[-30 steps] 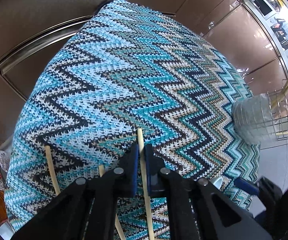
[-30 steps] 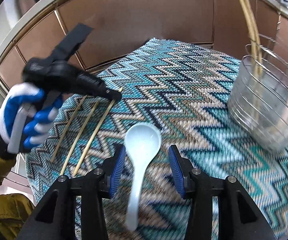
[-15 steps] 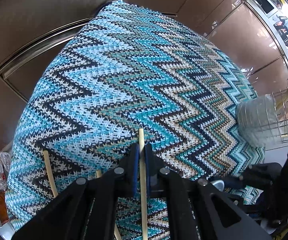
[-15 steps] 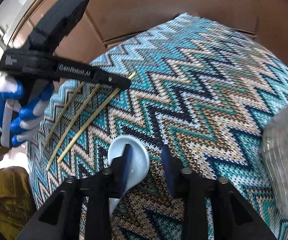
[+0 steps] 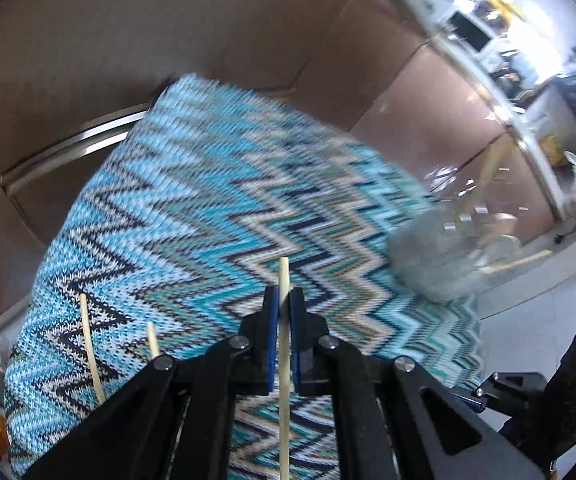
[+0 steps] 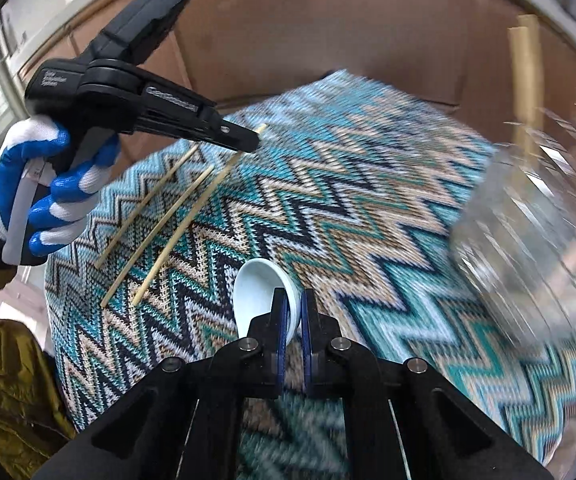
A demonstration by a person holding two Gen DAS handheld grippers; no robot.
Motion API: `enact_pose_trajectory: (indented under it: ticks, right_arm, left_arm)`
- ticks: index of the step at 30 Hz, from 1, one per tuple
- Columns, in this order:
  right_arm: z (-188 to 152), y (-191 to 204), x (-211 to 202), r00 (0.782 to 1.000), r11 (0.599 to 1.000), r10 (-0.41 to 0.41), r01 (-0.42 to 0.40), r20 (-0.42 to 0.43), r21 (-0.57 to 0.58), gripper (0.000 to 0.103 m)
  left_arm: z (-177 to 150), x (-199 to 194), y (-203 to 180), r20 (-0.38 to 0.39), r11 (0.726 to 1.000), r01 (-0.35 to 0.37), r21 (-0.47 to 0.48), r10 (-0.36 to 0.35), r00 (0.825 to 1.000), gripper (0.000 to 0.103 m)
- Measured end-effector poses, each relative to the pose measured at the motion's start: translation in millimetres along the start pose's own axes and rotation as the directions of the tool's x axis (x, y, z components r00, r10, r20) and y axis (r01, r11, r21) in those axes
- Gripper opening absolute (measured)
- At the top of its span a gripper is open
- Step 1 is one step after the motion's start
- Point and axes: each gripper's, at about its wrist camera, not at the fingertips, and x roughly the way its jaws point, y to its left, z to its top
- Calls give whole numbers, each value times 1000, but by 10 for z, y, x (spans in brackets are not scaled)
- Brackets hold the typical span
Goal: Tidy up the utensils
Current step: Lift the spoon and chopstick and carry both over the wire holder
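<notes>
While your left gripper (image 5: 283, 330) pinches one chopstick (image 5: 283, 344) above the zigzag cloth (image 5: 215, 208) and your right gripper (image 6: 292, 334) pinches the white spoon (image 6: 261, 288), carry both level toward the wire basket (image 6: 528, 248) at the cloth's right edge. Two more chopsticks (image 6: 155, 216) lie near the left edge.

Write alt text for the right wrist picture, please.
The right gripper pinches a white spoon above a zigzag cloth. The left gripper holds one chopstick; two more lie beside it, a blurred wire basket at right.
</notes>
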Motion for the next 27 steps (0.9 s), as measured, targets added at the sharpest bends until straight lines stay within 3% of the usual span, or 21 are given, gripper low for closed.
enact_pose_trajectory:
  ticks: [7,13,21,27]
  right_arm:
    - [-383,32,-679,979,985,-120,97,163,143,6]
    - [-674,-43,-1262,930,949,-234,155,282,276,6]
    - [-749,-265,-1903,814,879,-402,216,419,425,6]
    - [-447,-424,-2158,699,838,-515,290,496,462,6]
  left_arm:
    - [-90,-448,-413,83,996,55,65,-60,995,5]
    - [-153,-799,-760,126,989,90,121,-105,986,5]
    - [-33,-1138,-1343,185,967,156,201,-194,963,5]
    - [279,-1234,-1842,275,950,181,253,-250,928,5]
